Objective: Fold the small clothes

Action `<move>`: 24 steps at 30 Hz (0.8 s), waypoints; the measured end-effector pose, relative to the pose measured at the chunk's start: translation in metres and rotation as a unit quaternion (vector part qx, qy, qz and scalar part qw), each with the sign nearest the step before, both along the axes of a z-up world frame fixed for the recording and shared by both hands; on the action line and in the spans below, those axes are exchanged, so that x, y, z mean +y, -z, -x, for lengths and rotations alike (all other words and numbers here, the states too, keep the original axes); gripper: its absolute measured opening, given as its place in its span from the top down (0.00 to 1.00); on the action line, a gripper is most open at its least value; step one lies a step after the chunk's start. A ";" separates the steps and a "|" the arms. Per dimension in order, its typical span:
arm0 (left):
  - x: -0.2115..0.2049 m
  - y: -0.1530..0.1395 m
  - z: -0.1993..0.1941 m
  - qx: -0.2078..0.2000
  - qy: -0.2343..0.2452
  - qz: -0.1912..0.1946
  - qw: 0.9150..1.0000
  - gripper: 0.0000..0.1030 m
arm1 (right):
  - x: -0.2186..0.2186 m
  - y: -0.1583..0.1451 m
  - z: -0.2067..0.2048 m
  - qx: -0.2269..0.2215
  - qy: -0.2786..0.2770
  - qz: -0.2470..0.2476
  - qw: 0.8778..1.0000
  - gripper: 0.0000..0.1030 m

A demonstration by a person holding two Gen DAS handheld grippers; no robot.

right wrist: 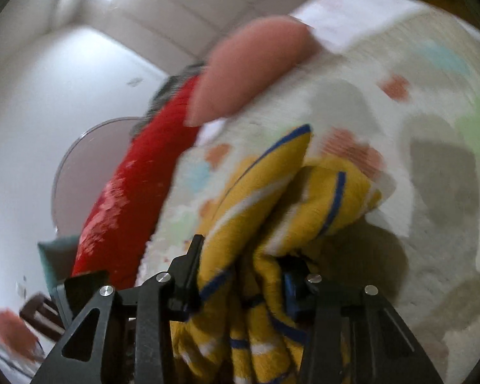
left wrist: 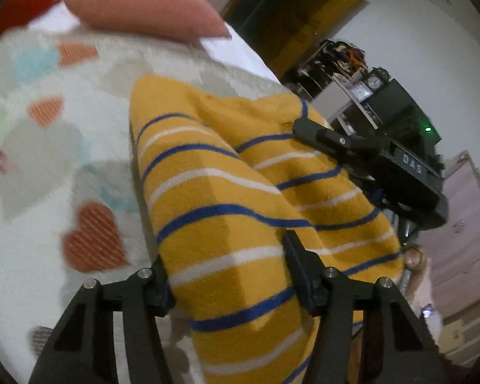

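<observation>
A small yellow garment with blue and white stripes [left wrist: 227, 192] hangs lifted above a white blanket with coloured hearts [left wrist: 48, 160]. My left gripper [left wrist: 227, 256] is shut on its near edge, cloth bunched between the fingers. My right gripper [left wrist: 304, 124] shows in the left wrist view at the garment's far right edge, holding it. In the right wrist view my right gripper [right wrist: 240, 256] is shut on the bunched yellow garment [right wrist: 288, 198], which droops over the blanket [right wrist: 416, 128]. Both views are motion-blurred.
A pink pillow [left wrist: 144, 3] and a red cushion [right wrist: 137, 192] lie at the blanket's far edge. A dark shelf unit [left wrist: 377, 102] with clutter and a doorway [left wrist: 297, 9] stand to the right. A round mirror [right wrist: 89, 166] hangs on the white wall.
</observation>
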State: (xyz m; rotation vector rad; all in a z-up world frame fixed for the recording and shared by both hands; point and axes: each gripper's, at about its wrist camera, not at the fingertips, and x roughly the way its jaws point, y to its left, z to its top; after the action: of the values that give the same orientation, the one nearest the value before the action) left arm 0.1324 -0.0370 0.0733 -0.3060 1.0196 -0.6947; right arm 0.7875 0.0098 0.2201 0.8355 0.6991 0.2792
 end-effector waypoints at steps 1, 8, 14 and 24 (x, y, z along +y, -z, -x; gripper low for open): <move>0.004 -0.002 -0.001 -0.003 -0.009 -0.010 1.000 0.43 | 0.006 -0.007 -0.004 -0.008 -0.002 0.016 1.000 0.55; 0.029 0.031 0.015 0.022 -0.066 -0.081 0.994 0.29 | 0.001 0.032 -0.007 0.109 0.083 0.156 0.978 0.41; 0.048 -0.008 0.075 -0.090 -0.135 -0.109 0.981 0.19 | 0.010 -0.019 0.043 0.049 0.102 0.169 0.979 0.38; 0.081 -0.079 0.178 -0.246 -0.234 -0.150 0.929 0.00 | 0.083 0.004 0.065 0.098 0.033 0.233 0.967 0.59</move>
State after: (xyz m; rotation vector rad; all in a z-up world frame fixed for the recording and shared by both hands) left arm -0.0458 0.0439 0.1518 -0.0882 0.5263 -0.1548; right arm 0.7223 0.0929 0.2163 0.4363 0.8768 -0.0336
